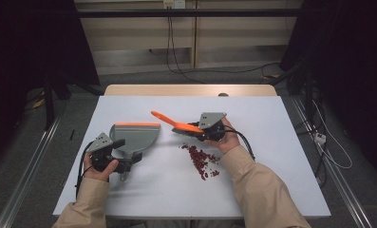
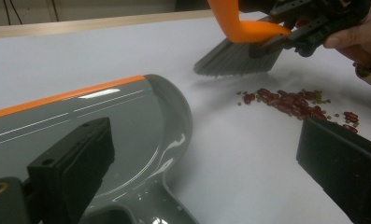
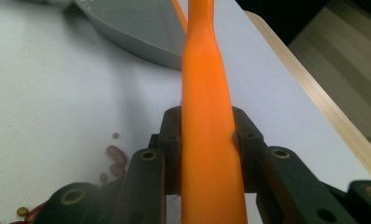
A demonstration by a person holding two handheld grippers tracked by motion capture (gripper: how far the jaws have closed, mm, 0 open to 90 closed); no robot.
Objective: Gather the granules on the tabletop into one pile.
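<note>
A grey dustpan (image 1: 135,137) with an orange lip lies flat on the white table (image 1: 271,156), left of centre. My left gripper (image 1: 129,151) is open at the pan's handle; in the left gripper view its jaws stand wide apart on either side of that handle (image 2: 127,210). My right gripper (image 1: 195,130) is shut on the orange handle of a hand brush (image 1: 176,124). The grey bristles (image 2: 237,58) hover just behind a pile of red beans (image 1: 201,158). The right gripper view has the orange handle (image 3: 206,116) pinched between the jaws, with the dustpan (image 3: 136,28) beyond.
Small green and red bits (image 2: 323,100) lie scattered round the bean pile. A wooden strip (image 1: 191,90) runs along the table's far edge. Bare white table surface lies to the right (image 1: 281,133) and in front of the beans.
</note>
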